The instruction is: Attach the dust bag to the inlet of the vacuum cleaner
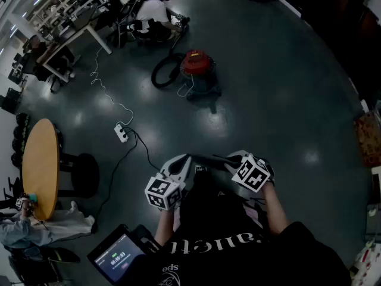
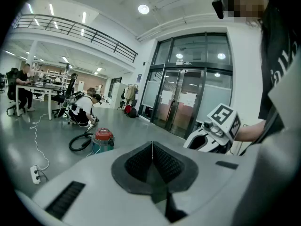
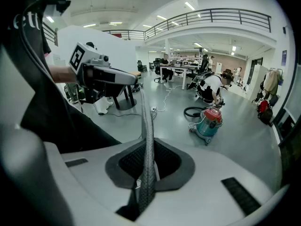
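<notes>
The vacuum cleaner point(image 1: 196, 70) has a red lid and a teal body and stands on the grey floor well ahead of me, with its black hose point(image 1: 162, 75) coiled to its left. It also shows small in the left gripper view point(image 2: 102, 139) and the right gripper view point(image 3: 209, 121). I hold both grippers close to my chest, far from it. The left gripper point(image 1: 191, 159) is shut, its ribbed pads meeting in a thin line point(image 2: 152, 147) with nothing between them. The right gripper point(image 1: 221, 159) is shut too, its dark fingers point(image 3: 146, 140) pressed together. No dust bag is in view.
A person point(image 1: 153, 16) crouches just behind the vacuum cleaner. A power strip point(image 1: 121, 133) and its cable lie on the floor to the left. A round wooden table point(image 1: 40, 165) stands at the left, desks point(image 1: 65, 40) at the back left, glass doors point(image 2: 188, 98) beyond.
</notes>
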